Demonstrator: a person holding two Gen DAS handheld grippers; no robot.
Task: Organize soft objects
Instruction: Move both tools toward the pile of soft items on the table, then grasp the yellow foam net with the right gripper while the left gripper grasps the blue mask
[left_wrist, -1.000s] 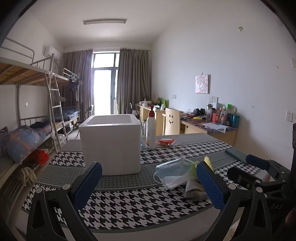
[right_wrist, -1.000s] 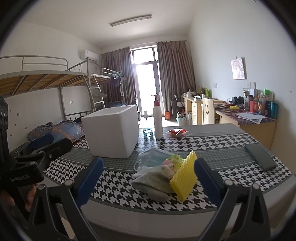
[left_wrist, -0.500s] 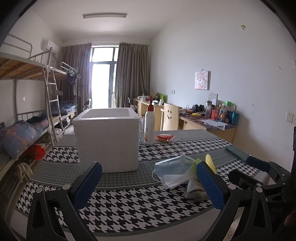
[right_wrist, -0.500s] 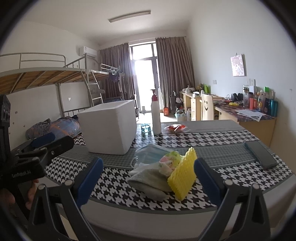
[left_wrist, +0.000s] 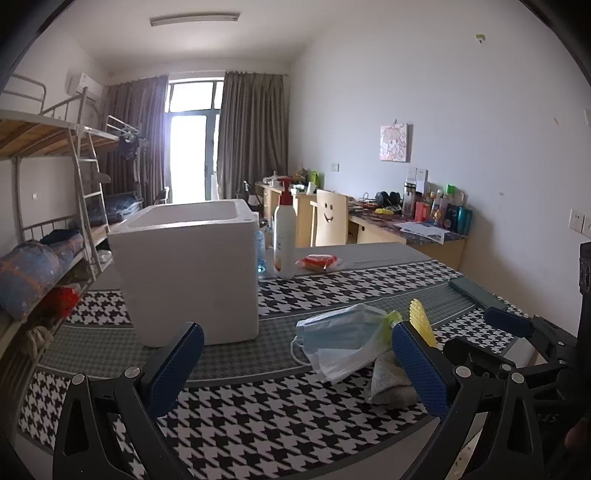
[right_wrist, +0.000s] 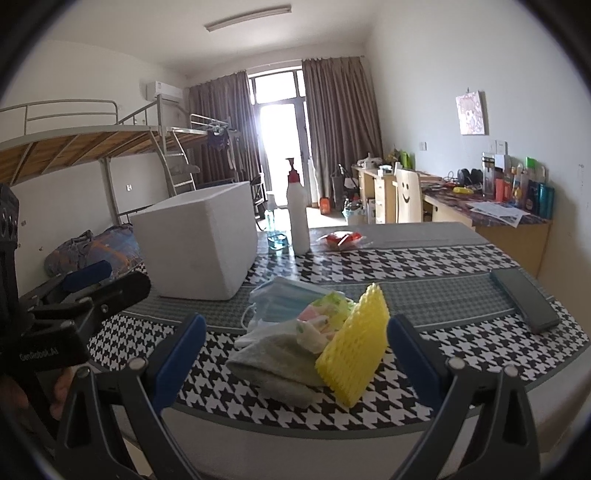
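Note:
A pile of soft things lies on the houndstooth table: a blue face mask (left_wrist: 340, 328) (right_wrist: 284, 299), a grey cloth (right_wrist: 277, 363) (left_wrist: 386, 380), a yellow foam net (right_wrist: 354, 343) (left_wrist: 421, 319) and a pastel cloth (right_wrist: 325, 314). A white foam box (left_wrist: 188, 273) (right_wrist: 199, 251) stands open-topped to the left of the pile. My left gripper (left_wrist: 295, 369) is open and empty, in front of the box and the mask. My right gripper (right_wrist: 295, 358) is open and empty, just short of the pile. Each gripper also shows in the other's view, the right one (left_wrist: 509, 350) and the left one (right_wrist: 74, 295).
A white pump bottle (left_wrist: 284, 240) (right_wrist: 298, 218) and a red packet (left_wrist: 317, 262) (right_wrist: 341, 238) stand behind the box. A dark flat case (right_wrist: 522, 299) (left_wrist: 476, 293) lies at the table's right. A bunk bed (right_wrist: 92, 147) is to the left, desks (right_wrist: 491, 218) along the right wall.
Both grippers have edged a little closer to the table and the pile; the views shifted slightly. Both stay open and empty. Nothing on the table moved.

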